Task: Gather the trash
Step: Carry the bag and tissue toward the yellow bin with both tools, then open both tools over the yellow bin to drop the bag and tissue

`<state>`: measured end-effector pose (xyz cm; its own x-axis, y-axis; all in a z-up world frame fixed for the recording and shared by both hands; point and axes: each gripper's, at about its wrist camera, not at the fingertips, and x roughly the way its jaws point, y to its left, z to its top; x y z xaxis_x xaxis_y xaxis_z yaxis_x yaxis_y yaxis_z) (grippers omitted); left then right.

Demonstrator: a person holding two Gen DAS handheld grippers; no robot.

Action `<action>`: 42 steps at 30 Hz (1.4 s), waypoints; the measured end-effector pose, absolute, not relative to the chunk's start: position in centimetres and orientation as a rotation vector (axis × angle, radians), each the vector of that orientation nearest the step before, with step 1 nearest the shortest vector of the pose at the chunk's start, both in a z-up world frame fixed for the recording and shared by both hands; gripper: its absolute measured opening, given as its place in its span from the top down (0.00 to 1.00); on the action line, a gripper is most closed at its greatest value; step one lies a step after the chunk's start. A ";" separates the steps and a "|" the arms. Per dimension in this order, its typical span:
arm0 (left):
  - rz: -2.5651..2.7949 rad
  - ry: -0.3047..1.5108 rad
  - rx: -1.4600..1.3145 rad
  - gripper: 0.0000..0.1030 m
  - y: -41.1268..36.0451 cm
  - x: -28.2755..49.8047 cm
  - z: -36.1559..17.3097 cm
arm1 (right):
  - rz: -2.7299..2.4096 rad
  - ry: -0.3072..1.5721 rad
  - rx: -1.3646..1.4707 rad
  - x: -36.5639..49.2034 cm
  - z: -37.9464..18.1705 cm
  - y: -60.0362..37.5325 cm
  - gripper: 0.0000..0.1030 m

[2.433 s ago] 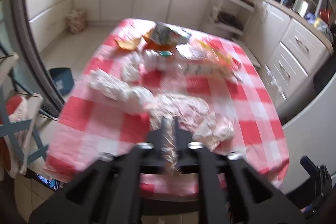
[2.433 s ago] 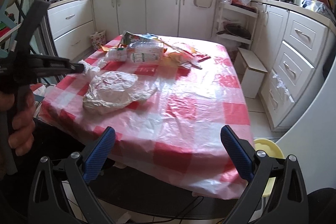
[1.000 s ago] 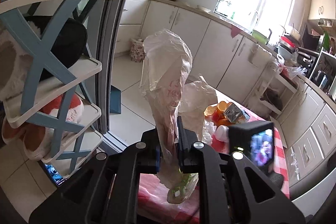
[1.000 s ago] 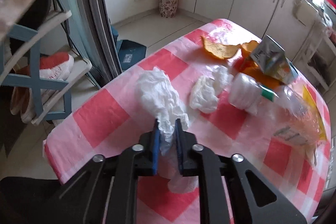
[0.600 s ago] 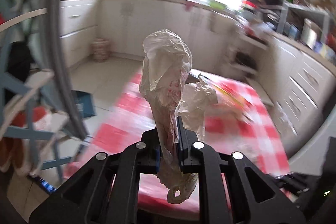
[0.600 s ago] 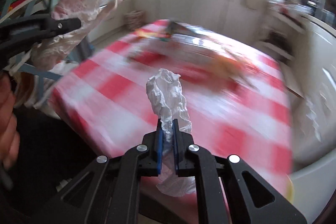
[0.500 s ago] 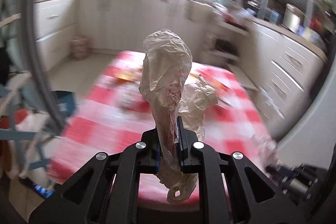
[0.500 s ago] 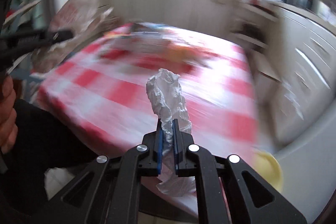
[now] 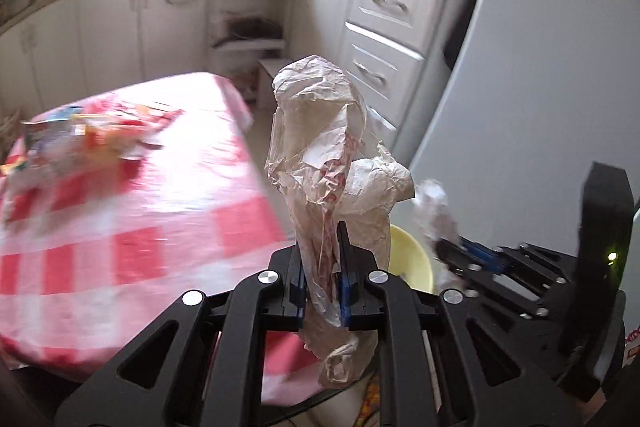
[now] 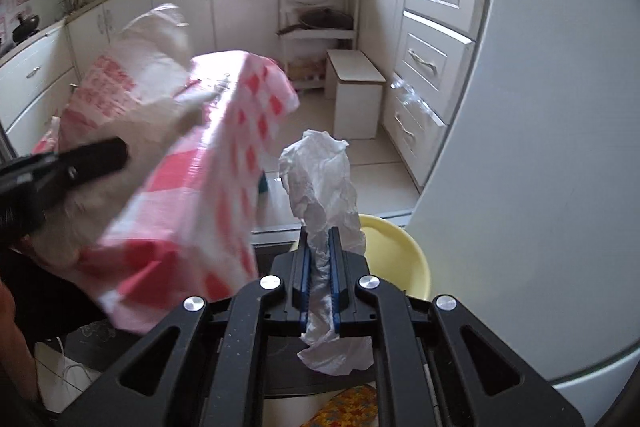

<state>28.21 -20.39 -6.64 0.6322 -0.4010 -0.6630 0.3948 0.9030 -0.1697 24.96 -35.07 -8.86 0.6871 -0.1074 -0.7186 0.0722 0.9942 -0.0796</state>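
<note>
Both grippers had swung off the checked table (image 9: 120, 195), left gripper (image 9: 322, 281) clamping a crumpled plastic bag (image 9: 320, 131), right gripper (image 10: 320, 281) pinching a crumpled white tissue (image 10: 320, 179), the round yellow plastic bin (image 10: 400, 259) just below and beyond the right, the nearer one.

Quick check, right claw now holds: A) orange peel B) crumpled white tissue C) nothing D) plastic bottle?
B: the right claw is shut on a crumpled white tissue that sticks up between its blue pads, above the yellow bin.
</note>
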 end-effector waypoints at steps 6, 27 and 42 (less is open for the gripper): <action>-0.483 0.857 0.017 0.89 -24.9 31.4 -9.8 | -0.120 0.880 0.066 27.7 -12.6 -38.5 0.90; -0.581 1.033 0.057 0.40 -28.3 37.0 -14.3 | -0.236 0.965 0.141 29.5 -15.7 -42.1 0.51; -0.514 0.993 -0.015 0.30 -22.0 37.2 -11.5 | -0.314 0.975 0.174 29.0 -15.5 -42.9 0.42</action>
<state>37.23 -22.01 -11.54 0.4379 -0.4200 -0.7949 0.4062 0.8812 -0.2419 29.04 -42.86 -15.47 0.5206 -0.1835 -0.8339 0.3381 0.9411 0.0040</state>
